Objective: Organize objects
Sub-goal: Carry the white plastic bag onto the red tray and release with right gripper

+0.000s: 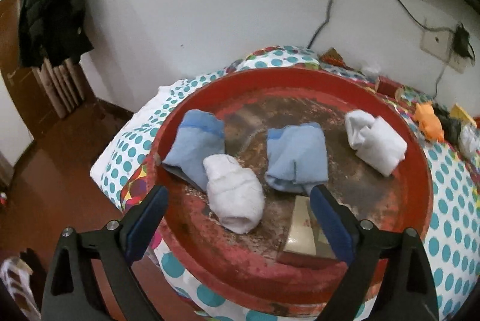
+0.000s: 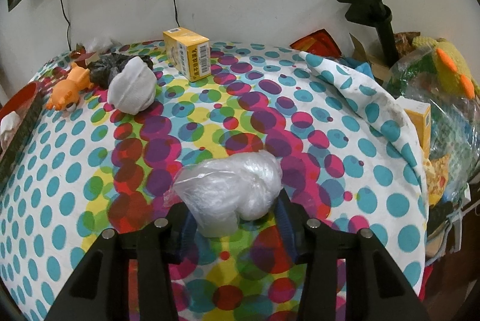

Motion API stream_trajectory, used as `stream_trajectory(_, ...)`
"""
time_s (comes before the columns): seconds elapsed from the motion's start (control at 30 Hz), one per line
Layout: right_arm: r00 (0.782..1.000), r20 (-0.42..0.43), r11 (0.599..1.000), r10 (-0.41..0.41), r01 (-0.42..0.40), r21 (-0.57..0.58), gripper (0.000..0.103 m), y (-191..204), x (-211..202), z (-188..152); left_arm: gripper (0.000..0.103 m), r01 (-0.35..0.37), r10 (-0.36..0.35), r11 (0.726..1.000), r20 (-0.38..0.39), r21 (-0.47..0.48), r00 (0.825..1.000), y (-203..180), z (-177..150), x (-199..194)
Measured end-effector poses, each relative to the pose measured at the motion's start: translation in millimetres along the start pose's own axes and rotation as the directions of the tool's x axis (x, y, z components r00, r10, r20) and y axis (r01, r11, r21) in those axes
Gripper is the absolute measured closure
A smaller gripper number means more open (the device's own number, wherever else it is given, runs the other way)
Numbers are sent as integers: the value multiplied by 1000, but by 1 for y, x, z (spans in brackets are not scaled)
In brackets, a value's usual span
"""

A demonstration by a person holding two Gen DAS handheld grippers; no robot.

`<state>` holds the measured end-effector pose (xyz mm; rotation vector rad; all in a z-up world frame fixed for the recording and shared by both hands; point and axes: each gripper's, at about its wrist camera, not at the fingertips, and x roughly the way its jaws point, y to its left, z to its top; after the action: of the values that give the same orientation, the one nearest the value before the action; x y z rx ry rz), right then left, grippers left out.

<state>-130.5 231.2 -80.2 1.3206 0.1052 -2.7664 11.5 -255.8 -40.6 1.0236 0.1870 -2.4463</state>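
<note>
A round red tray (image 1: 414,171) sits on the dotted tablecloth in the left wrist view. In it lie two blue sock rolls (image 1: 195,146) (image 1: 295,158), two white sock rolls (image 1: 234,198) (image 1: 375,140) and a small beige box (image 1: 301,231). My left gripper (image 1: 238,192) hangs open over the tray's near side, its fingers either side of the nearer white roll without touching it. In the right wrist view my right gripper (image 2: 231,204) is shut on a crumpled clear plastic bag (image 2: 231,186) that rests on the cloth (image 2: 90,201).
Further back on the cloth lie a white sock ball (image 2: 132,89), a yellow box (image 2: 187,53), an orange toy (image 2: 69,89) and a black bag (image 2: 105,68). Packets, a second yellow box (image 2: 420,122) and a black clamp stand (image 2: 369,8) crowd the right edge. The tray's rim (image 2: 18,101) shows at far left.
</note>
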Motion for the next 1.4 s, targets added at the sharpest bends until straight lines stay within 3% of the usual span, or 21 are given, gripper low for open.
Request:
stream_trajectory(0.33,994,38,991,102,-98,-87,56,75,-27,11,7,-34,34,999,-13,0,999,6,-2,4)
stream_trajectory(0.6,970,56,951,236,-218,-218,56,163,-53,18,5,-62,62,998,5,10,998,9,-1,0)
stream_trajectory(0.8,941,24,903,336,-315,-293,56,228,-63,14,5,-58,58,998,17,-13,998,18,2,-4)
stream_trajectory(1.17,895,-31,824,445,-423,-376,56,315,-71,15,4,-71,72,997,22,-39,997,32,4,-5)
stream_trajectory(1.4,893,-91,804,441,-438,-403,55,353,-57,8,4,-65,66,995,9,-75,998,42,4,-2)
